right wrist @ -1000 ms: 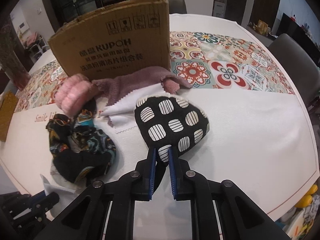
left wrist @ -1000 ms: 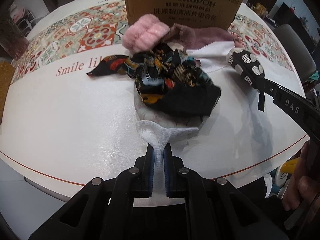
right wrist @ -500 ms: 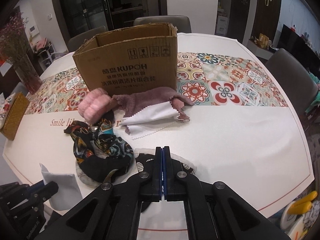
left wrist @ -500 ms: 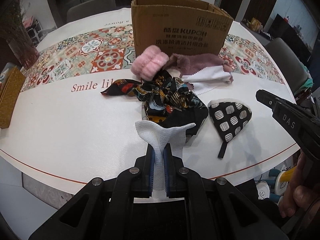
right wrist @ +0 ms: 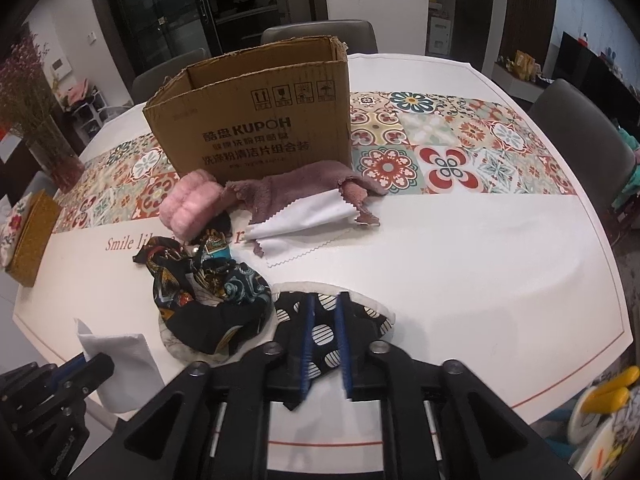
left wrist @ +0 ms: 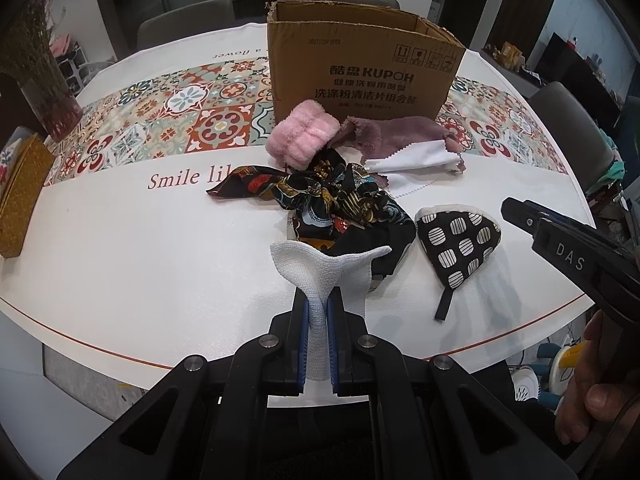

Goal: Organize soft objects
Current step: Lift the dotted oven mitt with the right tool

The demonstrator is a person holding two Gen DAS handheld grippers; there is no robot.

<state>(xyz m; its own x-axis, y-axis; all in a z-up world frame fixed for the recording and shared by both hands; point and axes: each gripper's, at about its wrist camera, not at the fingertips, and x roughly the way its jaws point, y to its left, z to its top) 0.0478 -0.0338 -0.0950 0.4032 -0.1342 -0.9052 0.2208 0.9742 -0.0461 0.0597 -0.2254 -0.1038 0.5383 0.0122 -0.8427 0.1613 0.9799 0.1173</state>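
1. Table (left wrist: 120, 264): white cover, fills the middle of both views, with a patterned tile runner (right wrist: 440, 160) across its far half and red lettering at centre left. Smooth, so cloth should slide on it readily.
2. Cardboard box (left wrist: 360, 72): open-topped, upper centre, standing on the runner; likely the bin for the sorting.
3. Patterned scarf (left wrist: 344, 204): dark, crumpled, centre of frame. Thin and probably slippery; best pinched at a bunched fold.
4. Mauve towel (left wrist: 400, 132): plush, lying against the foot of the box, partly over a white cleaning cloth (left wrist: 416, 160) with pinked edges.
5. Spotted pot holder (left wrist: 456, 240): black and white, right of the scarf, flat on the table, its loop trailing toward the near edge. Padded and fairly stiff; take it by an edge or the loop.
6. Pink fluffy roll (left wrist: 300, 140): left of the towel, touching it. Light and springy.
7. White woven cloth (left wrist: 320, 272): lower centre, clamped in the left gripper (left wrist: 318, 344) and flaring above its tips. Limp and light.
8. Right gripper (right wrist: 324, 344): jaws opening, above the pot holder, gripping nothing.
9. Room: dining chairs, glass cabinet, dried flowers in a vase at upper left.
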